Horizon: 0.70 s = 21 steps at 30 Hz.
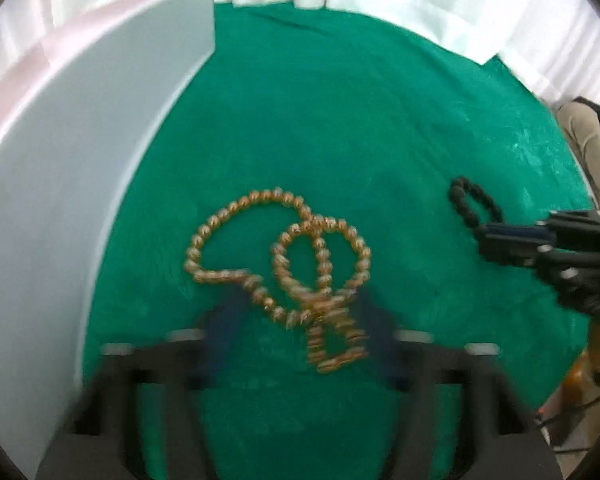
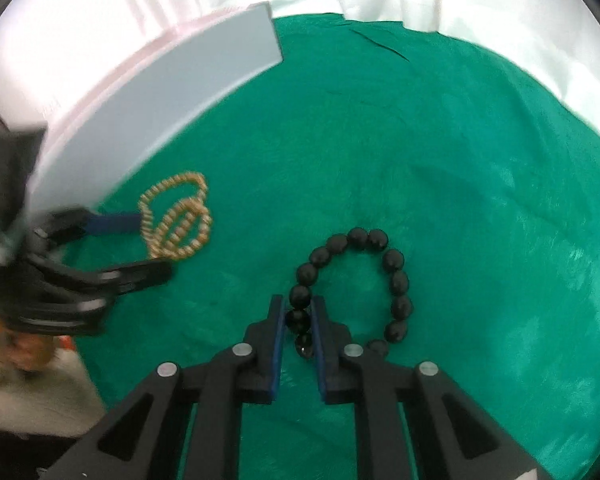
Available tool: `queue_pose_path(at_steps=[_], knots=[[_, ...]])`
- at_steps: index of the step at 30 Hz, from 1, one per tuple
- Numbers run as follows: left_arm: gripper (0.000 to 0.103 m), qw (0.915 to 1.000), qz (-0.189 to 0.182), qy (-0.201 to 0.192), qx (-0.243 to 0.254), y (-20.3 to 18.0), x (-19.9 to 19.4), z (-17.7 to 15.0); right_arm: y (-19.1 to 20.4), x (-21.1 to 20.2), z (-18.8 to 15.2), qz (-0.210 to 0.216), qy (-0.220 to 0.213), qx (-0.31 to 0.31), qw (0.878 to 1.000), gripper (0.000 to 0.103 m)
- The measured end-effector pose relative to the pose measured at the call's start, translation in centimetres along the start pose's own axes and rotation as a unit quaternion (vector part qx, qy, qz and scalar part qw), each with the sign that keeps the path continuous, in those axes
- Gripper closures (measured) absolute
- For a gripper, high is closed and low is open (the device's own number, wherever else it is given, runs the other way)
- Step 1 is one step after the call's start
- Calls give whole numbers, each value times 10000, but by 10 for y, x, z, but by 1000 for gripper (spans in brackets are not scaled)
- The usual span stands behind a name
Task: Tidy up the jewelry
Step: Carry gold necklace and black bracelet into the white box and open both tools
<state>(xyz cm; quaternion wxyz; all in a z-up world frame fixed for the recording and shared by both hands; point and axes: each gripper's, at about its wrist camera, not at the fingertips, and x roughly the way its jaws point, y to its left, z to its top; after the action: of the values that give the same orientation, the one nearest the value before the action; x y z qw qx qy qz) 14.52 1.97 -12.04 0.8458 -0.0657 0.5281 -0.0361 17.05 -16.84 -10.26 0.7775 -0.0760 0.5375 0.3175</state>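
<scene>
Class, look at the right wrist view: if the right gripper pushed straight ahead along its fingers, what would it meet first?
The right gripper already pinches the black bead bracelet. Pushed straight on, it would probably hit the green cloth just beyond; depth is unclear.

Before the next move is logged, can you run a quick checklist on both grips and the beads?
1. Right gripper shut on the black beads: ok.
2. Black beads otherwise flat on the green cloth: ok.
3. Gold beads between the left gripper fingers: ok.
4. Left fingers pressing on the gold beads: not ok, a gap shows.
5. The two strands apart: ok.
6. White box open for them: cannot tell.
</scene>
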Motion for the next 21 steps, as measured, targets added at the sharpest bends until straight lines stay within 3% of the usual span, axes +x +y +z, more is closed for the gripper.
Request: queue_pose_path(at_steps=[1,4,9,12,13,15,21], knots=[[90,9998,-176,30,-73,2,0,1,-6,-7,0,204,-79,184,9996,90],[91,9963,-727,7,-458,17,-6,5,-17,-32,3,825,-401,693,9934,90],[91,9778,-1762,-377,-1066,36,-55,15,-24,-75,12,1468,-855,1031,9801,90],[91,9699,-2018,-712,-1165,43,-94,25,-19,-95,24,1727,-1051,1039,9738,90],[98,9659,-2135,-818,-1214,46,-107,27,-16,-102,30,1807,-1128,1015,9718,90],[98,9581,-2339,-1009,-1308,53,-137,27,-8,-112,41,1910,-1224,951,9693,90],[98,9448,-2288,-1850,-1443,87,-244,25,29,-138,91,2329,-1500,577,9591,90]])
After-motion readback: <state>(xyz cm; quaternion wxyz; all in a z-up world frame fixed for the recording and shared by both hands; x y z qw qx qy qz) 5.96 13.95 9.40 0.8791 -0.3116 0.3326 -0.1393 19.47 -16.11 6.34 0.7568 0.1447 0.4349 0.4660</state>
